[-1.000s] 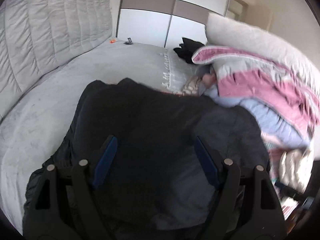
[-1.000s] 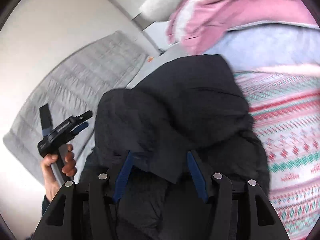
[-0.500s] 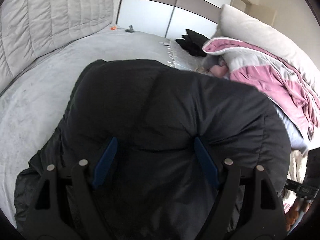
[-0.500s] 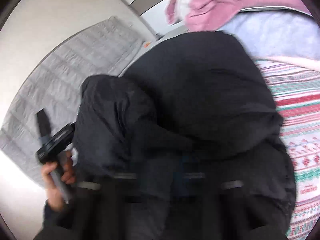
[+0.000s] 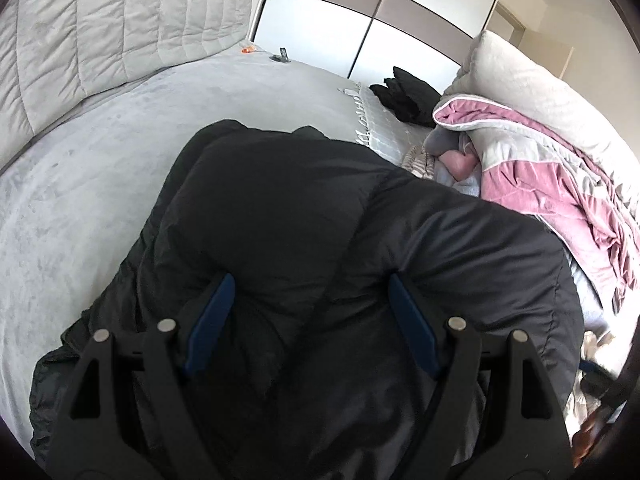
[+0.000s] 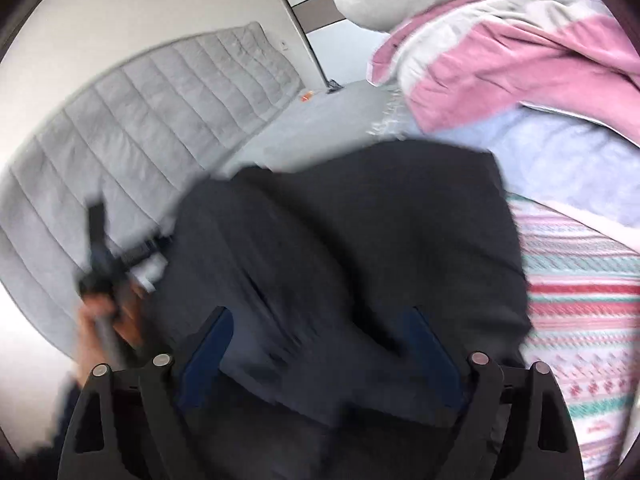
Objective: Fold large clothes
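Observation:
A black puffy jacket (image 5: 280, 208) lies bunched on the grey bed (image 5: 80, 184). My left gripper (image 5: 311, 280) hovers low over its near part, open, and the fabric bulges up between the blue pads without being pinched. In the blurred right wrist view my right gripper (image 6: 322, 314) is over the same jacket (image 6: 380, 220). Its jaws are opening and stand wide, with loose fabric under and between them and nothing clamped. A hand (image 6: 100, 320) holds the left gripper (image 6: 100, 256) at the jacket's left edge.
A quilted grey headboard (image 5: 100, 32) runs along the left. To the right lie a pink and grey quilt (image 5: 540, 172), a pillow (image 5: 532, 88) and a patterned blanket (image 6: 580, 300). A small black garment (image 5: 408, 96) sits further back, before a white wardrobe (image 5: 340, 28).
The left gripper sank toward the jacket, which now fills more of its view. The right gripper closed on a jacket flap, then opened wide and let it go.

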Available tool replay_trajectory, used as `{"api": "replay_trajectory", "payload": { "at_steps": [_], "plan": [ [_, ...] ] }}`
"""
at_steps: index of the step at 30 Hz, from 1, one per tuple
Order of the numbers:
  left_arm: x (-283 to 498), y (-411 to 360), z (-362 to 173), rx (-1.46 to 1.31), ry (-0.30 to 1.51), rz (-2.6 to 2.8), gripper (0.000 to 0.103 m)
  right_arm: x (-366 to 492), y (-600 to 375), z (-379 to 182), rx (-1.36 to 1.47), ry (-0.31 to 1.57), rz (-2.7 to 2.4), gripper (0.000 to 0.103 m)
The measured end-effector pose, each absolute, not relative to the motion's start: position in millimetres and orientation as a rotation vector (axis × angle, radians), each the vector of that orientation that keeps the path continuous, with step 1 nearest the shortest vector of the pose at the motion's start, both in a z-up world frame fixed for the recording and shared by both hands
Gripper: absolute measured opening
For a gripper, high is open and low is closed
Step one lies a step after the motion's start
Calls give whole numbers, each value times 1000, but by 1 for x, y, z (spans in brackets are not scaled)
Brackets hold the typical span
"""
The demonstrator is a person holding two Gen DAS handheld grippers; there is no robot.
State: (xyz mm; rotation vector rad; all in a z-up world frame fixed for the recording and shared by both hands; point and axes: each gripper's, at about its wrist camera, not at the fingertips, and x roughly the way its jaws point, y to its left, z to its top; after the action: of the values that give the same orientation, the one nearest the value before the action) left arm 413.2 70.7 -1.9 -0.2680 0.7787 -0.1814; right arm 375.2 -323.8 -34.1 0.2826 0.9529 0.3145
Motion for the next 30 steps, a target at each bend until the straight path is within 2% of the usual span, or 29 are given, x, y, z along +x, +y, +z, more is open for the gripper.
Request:
{"api": "replay_trajectory", "payload": {
  "at_steps": [4,5,6,7,8,14,20,23,30],
  "plan": [
    [412,69,-5,-275,791,-187,80,386,-330,-54,372,927,312,89],
    [412,69,-5,-267,789,-183,80,389,-327,-55,356,921,313,81],
    [412,69,-5,-260,786,-180,80,397,-320,-59,334,944,338,70],
    [411,70,-5,-252,784,-177,80,399,-317,-62,328,973,356,24],
    [411,70,-5,-250,785,-176,80,403,-310,-64,323,1030,361,8],
    [415,69,-7,-226,792,-139,80,401,-289,1,194,950,344,7],
    [418,75,-8,-228,783,-92,80,482,-282,54,62,892,229,7],
    [421,82,-10,-235,777,-61,80,520,-285,45,61,942,174,7],
    [429,78,-25,-212,806,-48,81,566,-285,-51,46,1132,46,7]
  ]
}}
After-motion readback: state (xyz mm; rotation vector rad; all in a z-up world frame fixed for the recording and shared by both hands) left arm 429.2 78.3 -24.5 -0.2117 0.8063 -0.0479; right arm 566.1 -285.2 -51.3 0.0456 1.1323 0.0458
